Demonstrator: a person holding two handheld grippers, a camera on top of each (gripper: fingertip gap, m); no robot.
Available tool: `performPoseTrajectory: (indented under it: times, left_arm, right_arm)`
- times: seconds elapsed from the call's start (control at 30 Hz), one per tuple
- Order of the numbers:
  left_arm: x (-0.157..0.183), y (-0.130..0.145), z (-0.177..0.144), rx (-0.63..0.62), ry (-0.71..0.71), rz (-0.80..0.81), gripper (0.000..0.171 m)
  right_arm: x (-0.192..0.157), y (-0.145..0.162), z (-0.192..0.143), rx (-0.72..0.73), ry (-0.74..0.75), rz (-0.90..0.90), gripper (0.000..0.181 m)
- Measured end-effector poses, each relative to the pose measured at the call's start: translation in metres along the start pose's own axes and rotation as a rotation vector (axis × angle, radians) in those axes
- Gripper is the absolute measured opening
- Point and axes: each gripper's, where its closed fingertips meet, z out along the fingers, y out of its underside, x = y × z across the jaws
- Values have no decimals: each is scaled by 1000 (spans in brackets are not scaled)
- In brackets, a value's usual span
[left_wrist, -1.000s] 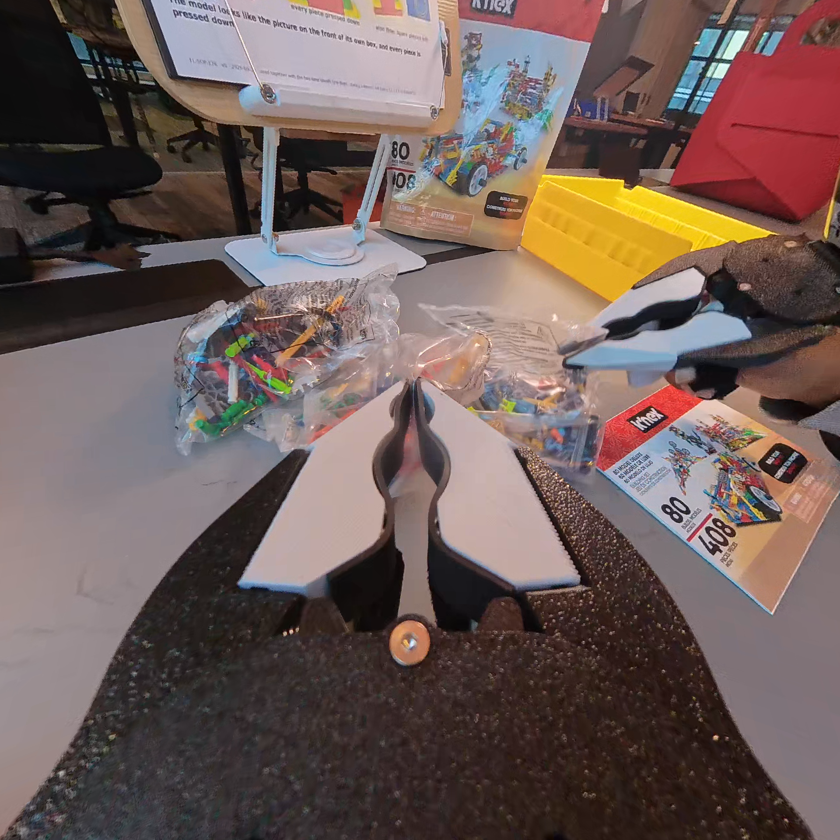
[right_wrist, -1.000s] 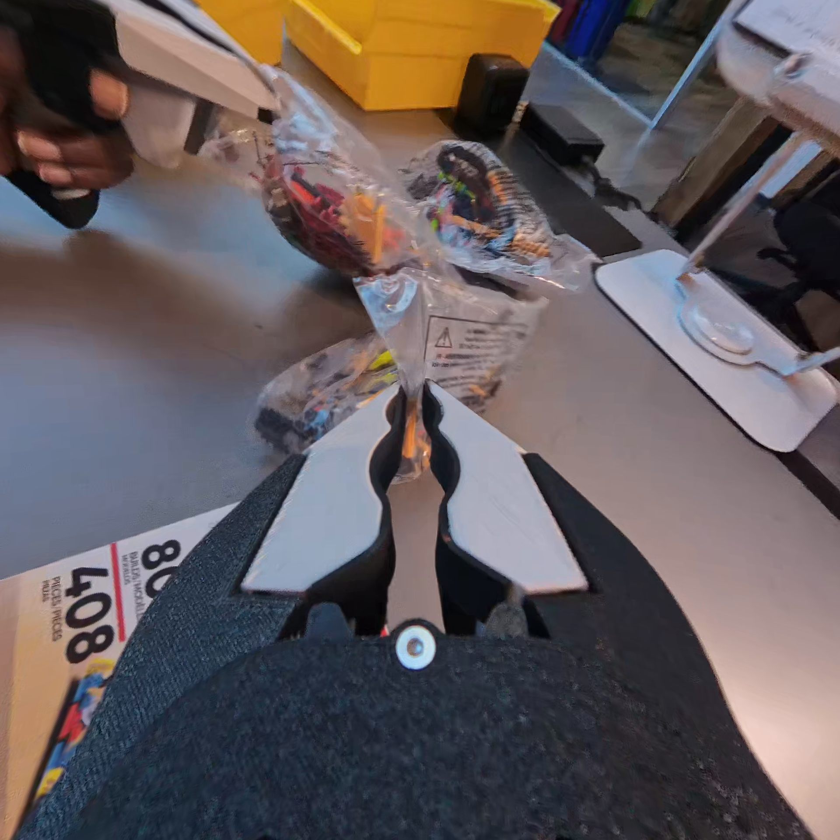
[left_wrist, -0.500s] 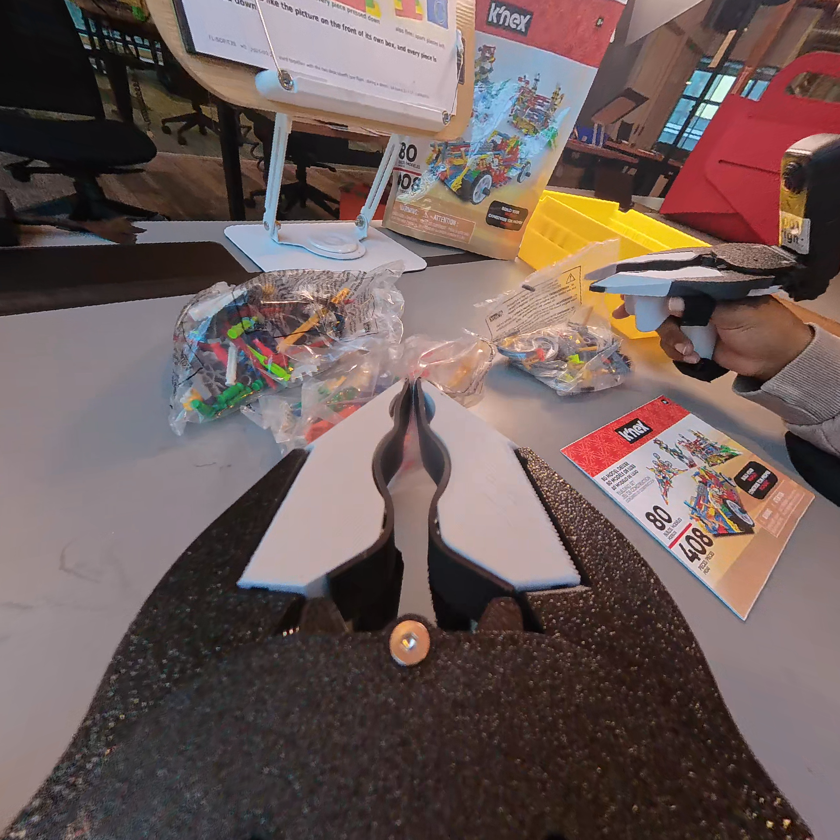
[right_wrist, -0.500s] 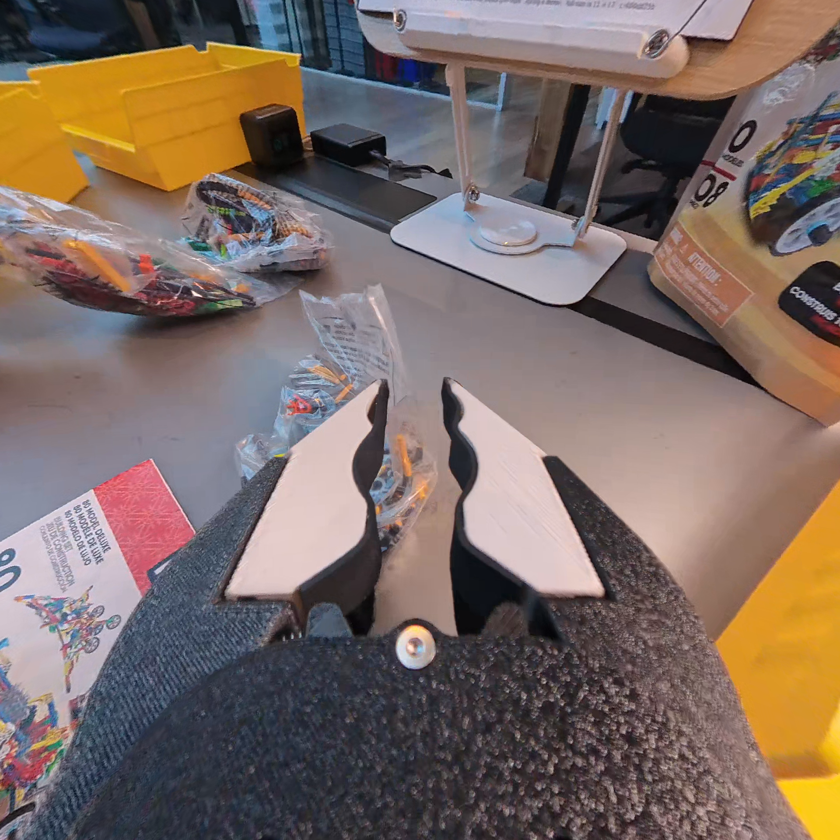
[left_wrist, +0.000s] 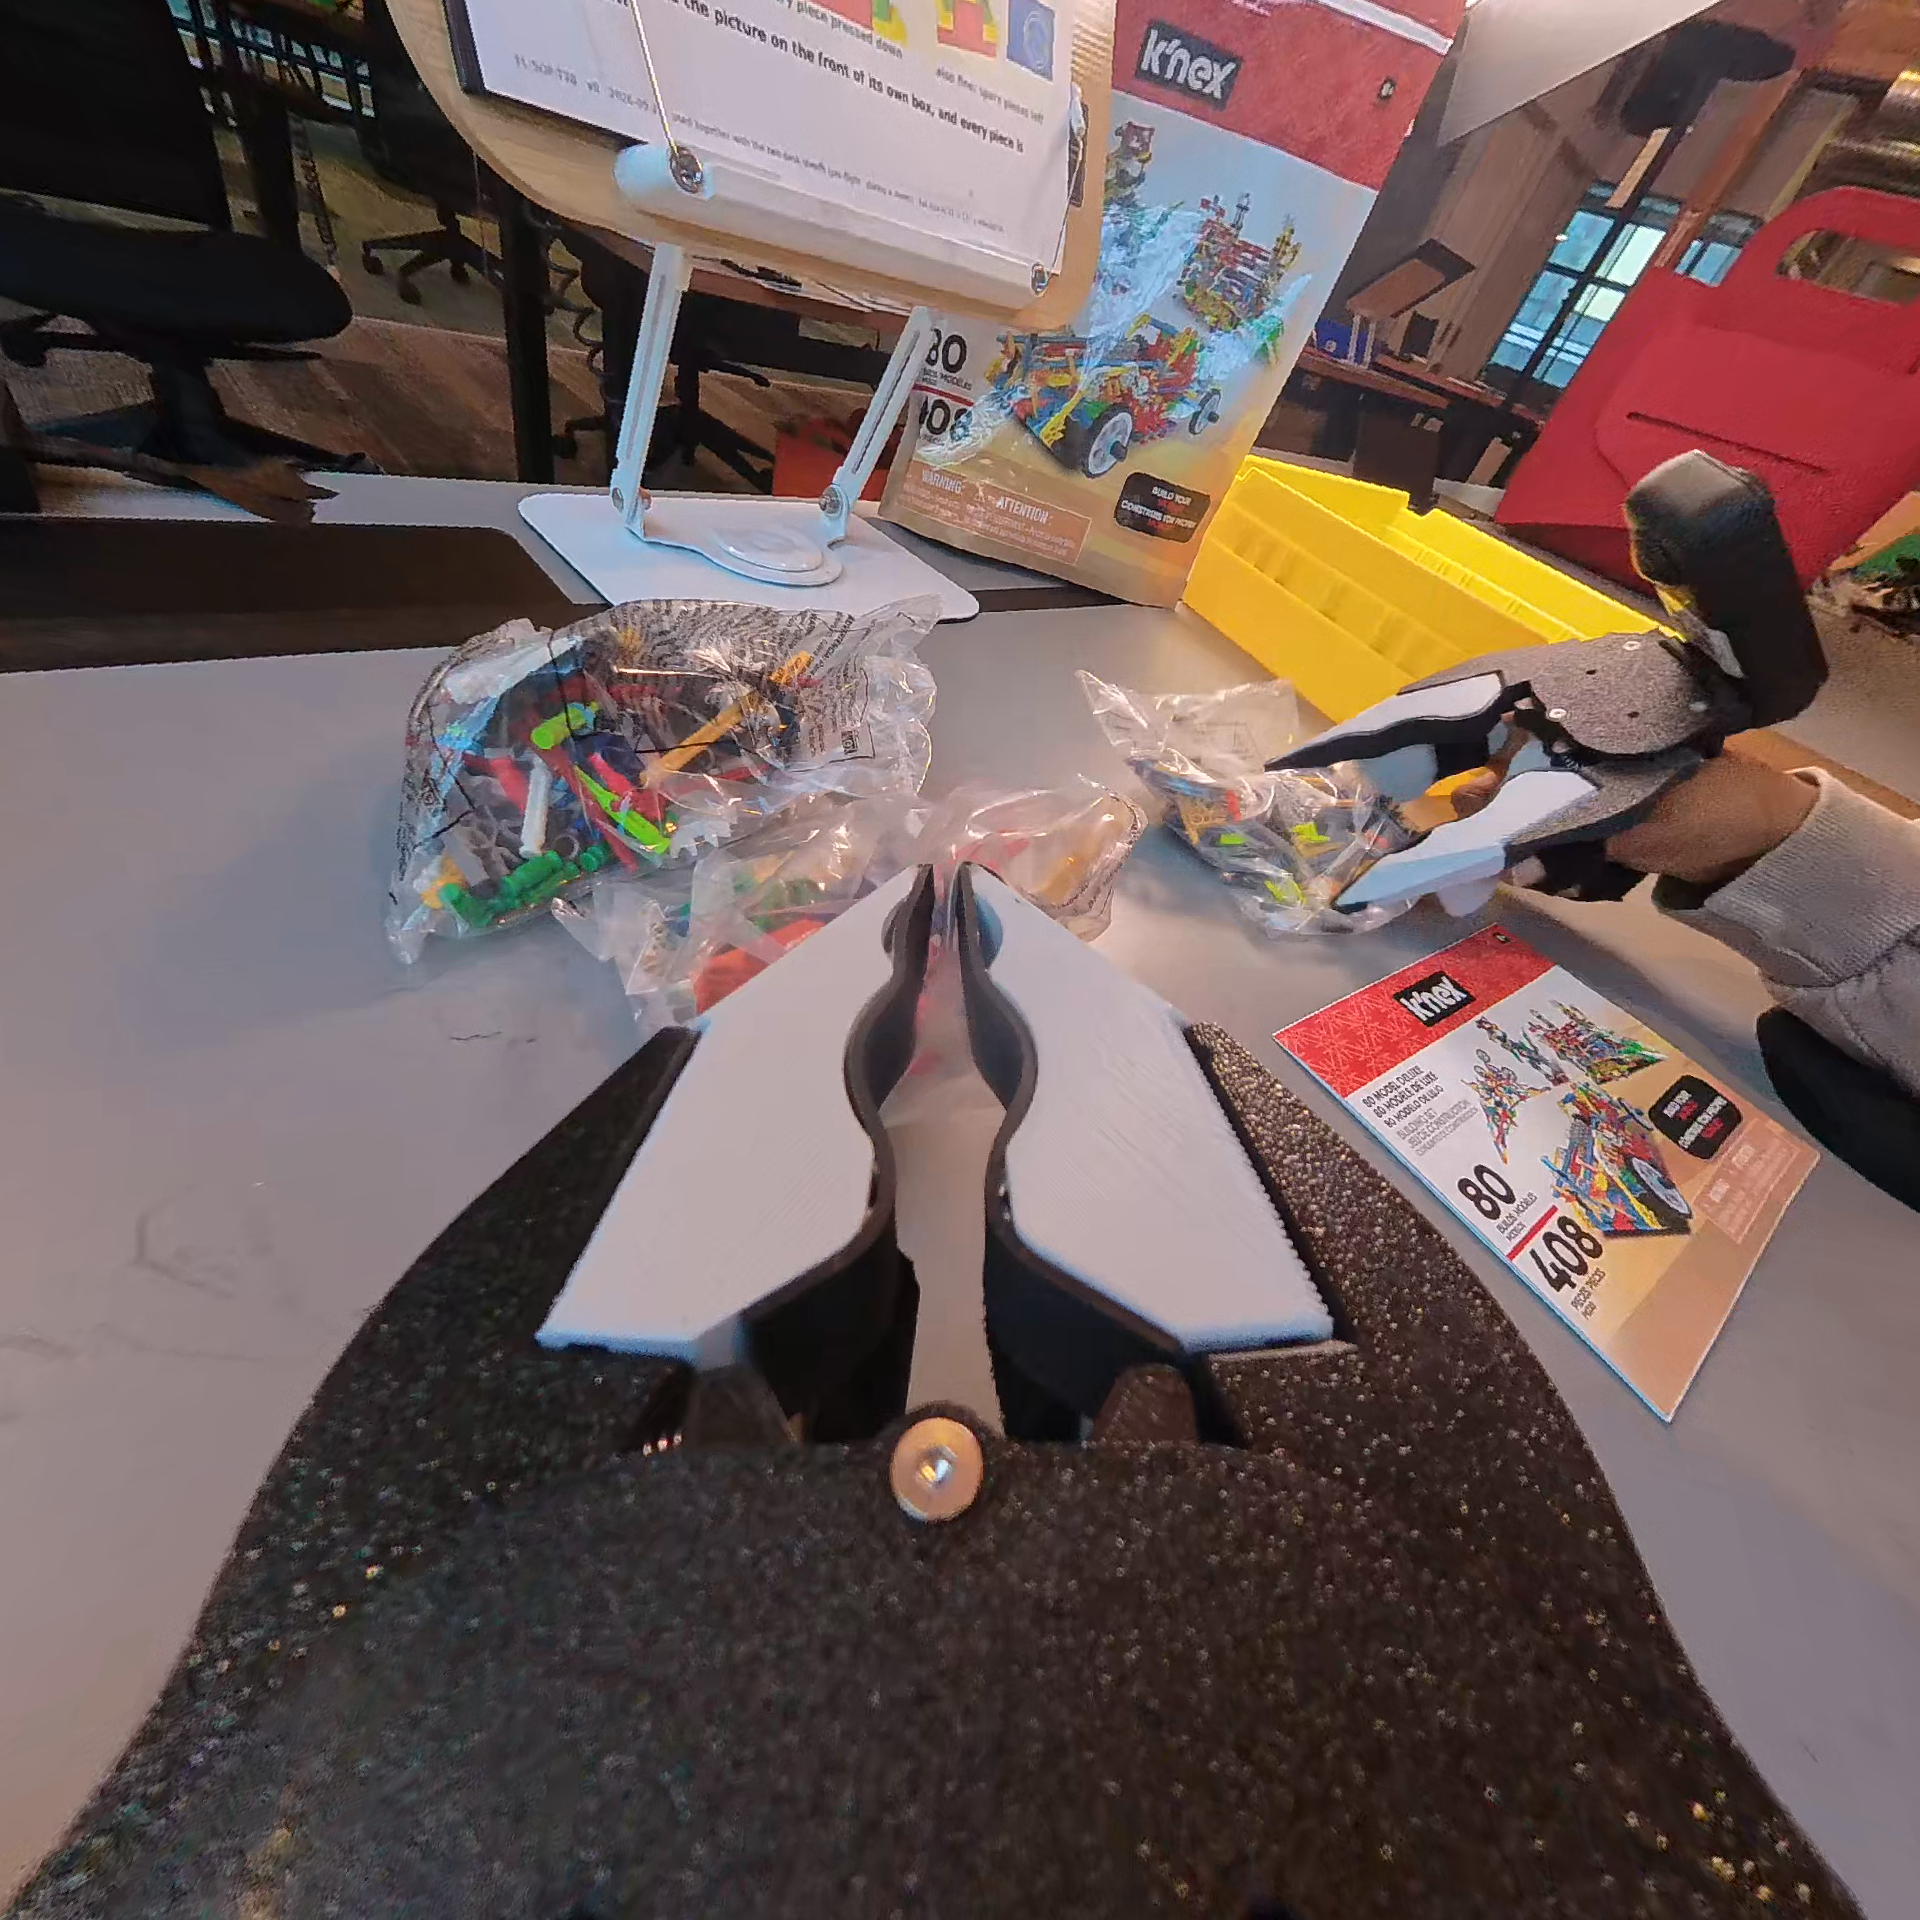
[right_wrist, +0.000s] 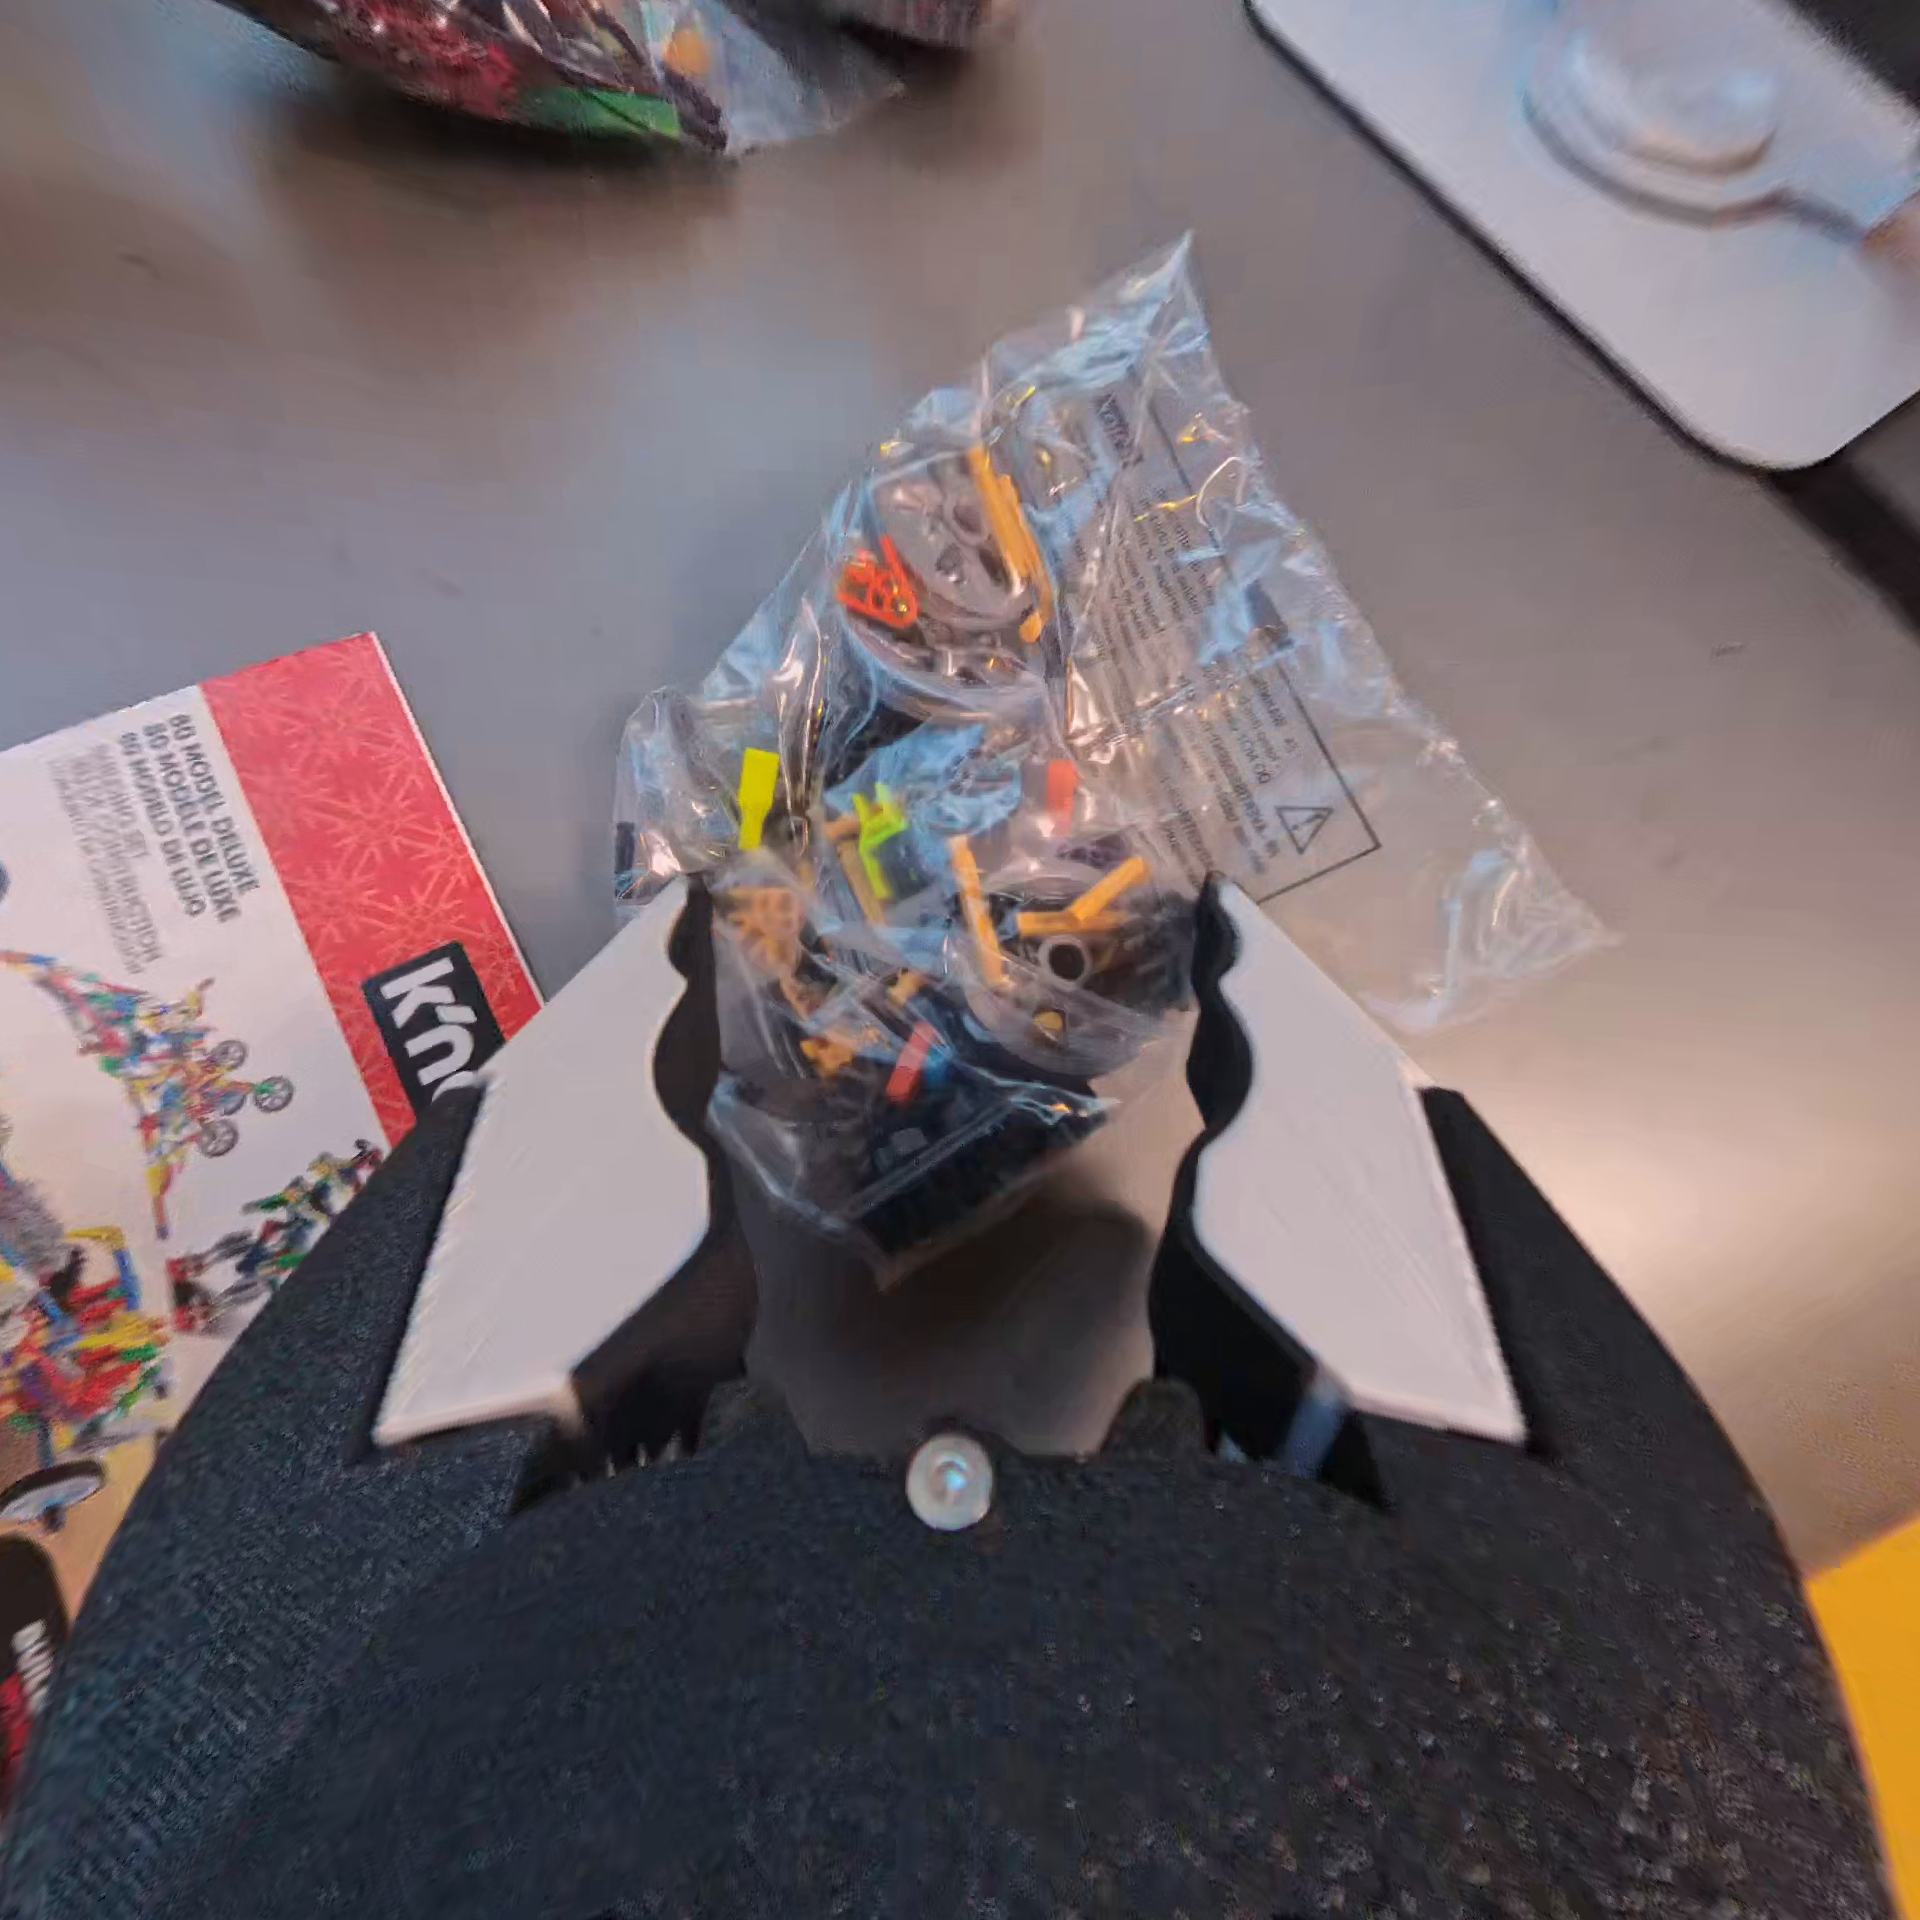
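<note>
My left gripper (left_wrist: 940, 883) is shut on the edge of a clear bag of orange and red pieces (left_wrist: 1039, 842) that lies on the grey table (left_wrist: 208, 935). A bigger bag of coloured rods (left_wrist: 644, 758) lies just behind it to the left. My right gripper (right_wrist: 951, 904) is open wide, its fingers on either side of a small clear bag of mixed parts (right_wrist: 987, 748) lying flat on the table. The left wrist view shows this gripper (left_wrist: 1307, 836), held in a hand, over the same bag (left_wrist: 1216, 810).
A printed booklet (left_wrist: 1538, 1143) lies front right, and shows in the right wrist view (right_wrist: 260, 935). A white stand base (left_wrist: 748, 551), a toy box (left_wrist: 1143, 312), yellow bins (left_wrist: 1351, 592) and a red bag (left_wrist: 1745, 395) line the back. One gripper's finger ends stand about 30 cm off the other's.
My right gripper let go of the small bag, opened wide and tipped down over it. The bag now lies on the table. My left gripper stayed shut in place.
</note>
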Motion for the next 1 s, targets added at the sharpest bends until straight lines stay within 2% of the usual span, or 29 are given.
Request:
performPoseTrajectory:
  times: [0.1, 0.2, 0.3, 0.43, 0.57, 0.67, 0.7, 0.77, 0.8, 0.87, 0.93, 1.0]
  left_arm:
    - [-2, 0, -1, -3, -8, -6, 6]
    - [-5, 1, -1, -7, -14, -18, 13]
    - [-6, -1, -1, 3, -24, 7, 29]
    - [12, -8, -3, 29, 12, 184, 61]
    - [36, 24, 7, -135, 63, 424, 89]
    - [34, 51, 14, -272, 7, 597, 82]
    - [24, 55, 15, -306, -71, 688, 67]
    - [10, 57, 15, -351, -172, 833, 16]
    - [10, 51, 16, -324, -186, 812, 2]
    - [22, 27, 16, -199, -97, 570, 0]
    - [41, -3, 14, -51, 118, 233, 0]
    - [57, -29, 10, 54, 329, -44, 0]
  right_arm:
    - [-5, 17, 2, -99, -66, 37, 118]
    - [-5, 19, 2, -103, -52, 56, 119]
    - [-5, 18, 1, -87, -49, 46, 118]
    - [-4, 14, -3, -61, -44, 29, 117]
    - [-2, -20, -19, 106, -22, 3, 107]
    - [-4, -44, -32, 235, 4, -47, 99]
    - [-5, -49, -35, 261, 17, -68, 96]
    - [-8, -57, -39, 312, 36, -104, 91]
    - [-11, -62, -41, 341, 35, -115, 88]
    - [-22, -73, -46, 413, 1, -123, 80]
    - [-38, -87, -54, 507, -72, -111, 70]
    - [-56, -96, -57, 562, -167, -74, 70]
